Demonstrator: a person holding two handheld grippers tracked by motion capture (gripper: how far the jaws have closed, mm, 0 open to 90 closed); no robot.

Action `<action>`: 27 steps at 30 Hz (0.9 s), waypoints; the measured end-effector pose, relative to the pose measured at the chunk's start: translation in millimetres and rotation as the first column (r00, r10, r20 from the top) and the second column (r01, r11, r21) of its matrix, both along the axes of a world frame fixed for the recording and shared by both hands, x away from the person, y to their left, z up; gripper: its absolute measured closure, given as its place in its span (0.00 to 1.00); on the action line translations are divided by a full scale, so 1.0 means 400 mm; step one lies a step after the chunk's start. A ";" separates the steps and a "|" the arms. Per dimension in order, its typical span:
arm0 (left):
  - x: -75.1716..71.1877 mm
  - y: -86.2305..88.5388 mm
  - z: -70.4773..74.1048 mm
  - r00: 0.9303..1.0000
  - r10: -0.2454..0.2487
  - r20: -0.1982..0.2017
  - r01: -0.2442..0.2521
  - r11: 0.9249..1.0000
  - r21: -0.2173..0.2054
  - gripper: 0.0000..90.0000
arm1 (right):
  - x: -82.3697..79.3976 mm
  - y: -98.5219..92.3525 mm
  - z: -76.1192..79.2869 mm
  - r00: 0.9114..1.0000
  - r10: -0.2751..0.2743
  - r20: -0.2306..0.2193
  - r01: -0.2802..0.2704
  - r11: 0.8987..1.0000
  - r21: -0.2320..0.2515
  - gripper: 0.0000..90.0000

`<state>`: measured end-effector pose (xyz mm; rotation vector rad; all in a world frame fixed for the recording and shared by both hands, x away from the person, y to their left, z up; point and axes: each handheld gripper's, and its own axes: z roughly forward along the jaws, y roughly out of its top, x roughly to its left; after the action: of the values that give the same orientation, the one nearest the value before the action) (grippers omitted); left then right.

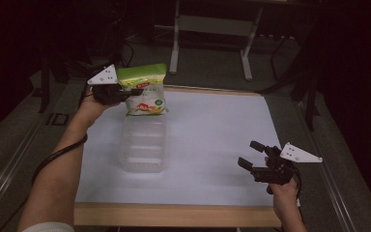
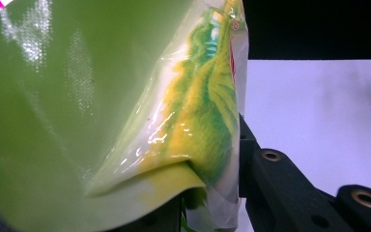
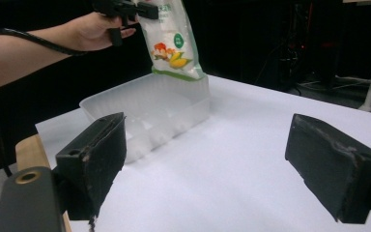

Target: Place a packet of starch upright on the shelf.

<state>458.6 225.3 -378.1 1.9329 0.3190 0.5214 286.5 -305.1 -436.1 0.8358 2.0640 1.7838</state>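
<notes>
My left gripper (image 1: 136, 91) is in the upper left of the high view, and its jaws are clamped on the upper part of a snack bag (image 1: 145, 89). The bag is green at the top and white below, with a yellow and green picture on its lower part. It hangs in the air above the far end of a clear plastic container (image 1: 143, 143), which stands on the white table (image 1: 212, 140) left of the centre of the frame. In the right gripper view I see the bag (image 3: 173, 41) at the top centre, and its lower edge is just above the far wall of the container (image 3: 145, 113); if they touch, I cannot tell. In the left gripper view the green film of the bag (image 2: 125, 116) is pressed close to the camera.

My right gripper (image 1: 248, 154) is in the lower right of the high view, above the table, well apart from the container. Its jaws stand wide apart with nothing between them.
</notes>
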 end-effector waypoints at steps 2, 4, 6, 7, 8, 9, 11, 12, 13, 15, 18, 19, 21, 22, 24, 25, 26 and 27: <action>0.002 0.000 -0.001 1.000 -0.001 0.001 0.001 1.000 0.000 0.89 | 0.001 0.001 -0.001 1.000 0.000 0.000 0.000 1.000 0.003 0.16; 0.017 -0.004 -0.009 1.000 -0.006 -0.009 0.006 1.000 -0.004 0.89 | 0.001 0.003 -0.004 1.000 0.004 -0.002 -0.004 1.000 0.001 0.16; 0.025 -0.008 -0.019 1.000 -0.014 -0.026 0.014 1.000 -0.003 0.89 | 0.001 0.003 -0.006 1.000 0.004 -0.001 -0.004 1.000 -0.001 0.16; 0.028 -0.011 -0.026 0.999 -0.013 -0.032 0.013 1.000 -0.003 0.89 | 0.001 0.003 -0.007 1.000 0.005 -0.002 -0.005 1.000 0.001 0.16; 0.029 -0.015 -0.033 0.999 -0.013 -0.035 0.013 1.000 0.006 0.89 | 0.001 0.002 -0.008 1.000 0.005 -0.004 -0.005 1.000 0.003 0.16; 0.031 -0.019 -0.041 0.999 -0.010 -0.038 0.011 1.000 0.021 0.89 | 0.000 0.000 -0.008 1.000 0.005 -0.003 -0.005 1.000 0.003 0.17; 0.035 -0.025 -0.056 0.999 -0.005 -0.048 0.008 0.998 0.059 0.89 | -0.001 -0.003 -0.007 1.000 0.005 0.002 -0.005 1.000 0.005 0.17; 0.037 -0.026 -0.063 0.998 -0.009 -0.055 0.013 0.998 0.065 0.89 | -0.002 -0.005 -0.007 1.000 0.007 0.004 -0.007 1.000 0.005 0.17; 0.040 -0.027 -0.069 0.997 -0.014 -0.071 0.018 0.998 0.059 0.89 | -0.002 -0.006 -0.007 1.000 0.009 0.005 -0.009 1.000 0.007 0.17; 0.044 -0.024 -0.078 0.996 -0.013 -0.086 0.017 0.999 0.047 0.89 | -0.004 -0.009 -0.008 1.000 0.011 0.011 -0.011 1.000 0.011 0.17; 0.047 -0.015 -0.087 0.996 0.001 -0.089 0.001 1.000 0.027 0.89 | -0.004 -0.011 -0.009 1.000 0.003 0.012 -0.003 1.000 0.001 0.17; 0.047 -0.014 -0.090 0.996 0.002 -0.092 0.001 1.000 0.026 0.89 | -0.005 -0.011 -0.009 1.000 0.000 0.012 0.000 1.000 -0.002 0.17; 0.048 -0.011 -0.092 0.996 0.003 -0.094 -0.001 1.000 0.026 0.89 | -0.004 -0.011 -0.011 1.000 0.002 0.013 -0.002 1.000 -0.008 0.17; 0.048 -0.011 -0.092 0.995 0.009 -0.102 -0.006 1.000 0.026 0.89 | -0.004 -0.011 -0.012 1.000 0.002 0.013 -0.002 1.000 -0.009 0.17; 0.047 -0.013 -0.093 0.995 0.020 -0.101 -0.016 0.999 0.042 0.89 | -0.004 -0.011 -0.013 1.000 0.001 0.011 -0.001 1.000 -0.008 0.17; 0.046 -0.014 -0.095 0.995 0.019 -0.101 -0.015 0.999 0.047 0.89 | -0.004 -0.011 -0.014 1.000 0.001 0.011 -0.001 1.000 -0.007 0.17; 0.045 -0.014 -0.097 0.995 0.018 -0.099 -0.013 0.999 0.053 0.89 | -0.003 -0.011 -0.014 1.000 0.001 0.011 -0.001 1.000 -0.005 0.17; 0.046 -0.013 -0.099 0.995 0.021 -0.103 -0.015 0.998 0.054 0.89 | -0.003 -0.011 -0.014 1.000 0.002 0.010 -0.002 1.000 -0.005 0.17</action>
<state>476.9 220.2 -417.8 2.0144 0.3925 0.4467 285.1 -309.6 -441.8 0.8223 2.0625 1.7797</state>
